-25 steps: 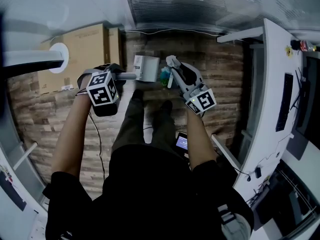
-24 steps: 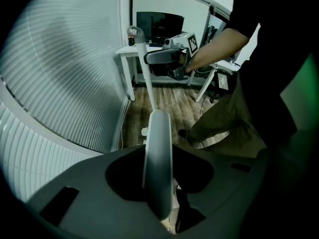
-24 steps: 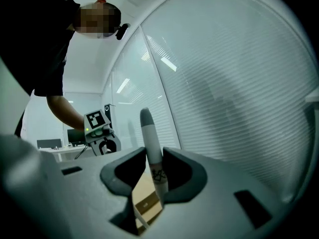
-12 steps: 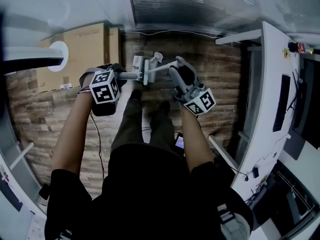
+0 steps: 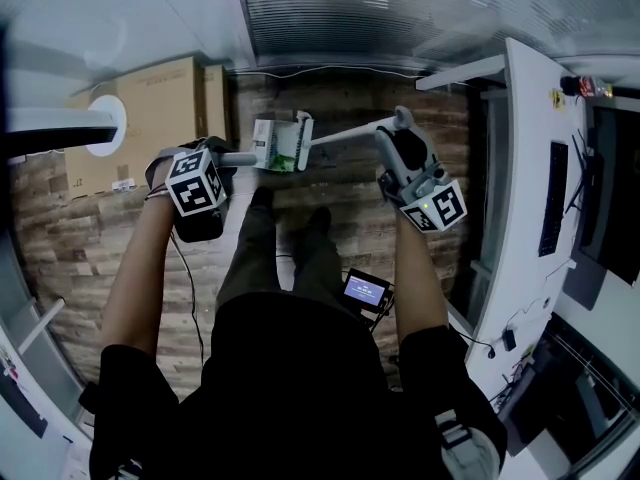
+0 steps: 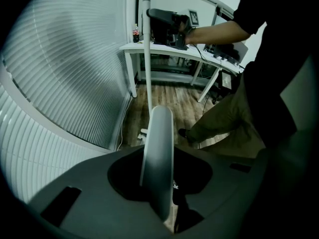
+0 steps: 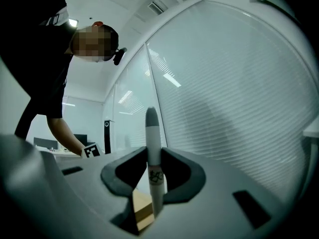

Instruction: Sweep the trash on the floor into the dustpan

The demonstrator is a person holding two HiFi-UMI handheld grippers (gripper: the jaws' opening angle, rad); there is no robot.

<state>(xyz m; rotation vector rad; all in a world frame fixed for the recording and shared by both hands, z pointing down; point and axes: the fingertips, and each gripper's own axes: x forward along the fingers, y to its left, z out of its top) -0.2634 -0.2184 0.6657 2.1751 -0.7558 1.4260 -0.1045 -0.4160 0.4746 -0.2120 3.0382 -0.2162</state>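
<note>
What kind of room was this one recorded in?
Most likely an office: a long white desk runs along one side, slatted blinds line the wall, and a cardboard box stands on the wood-plank floor.

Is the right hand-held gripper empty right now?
No, the right hand-held gripper is shut on the thin grey broom handle.

Both grippers clamped shut, arms stretched forward and down.
Left gripper (image 5: 222, 158) has its jaws closed on the flat dustpan handle (image 6: 157, 158), with the bare left forearm (image 5: 140, 268) reaching ahead. Right gripper (image 5: 402, 138) has its jaws closed on the thin broom handle (image 7: 152, 153), right forearm (image 5: 420, 278) angled outward. The right gripper possibly sits higher, hard to judge from above.
</note>
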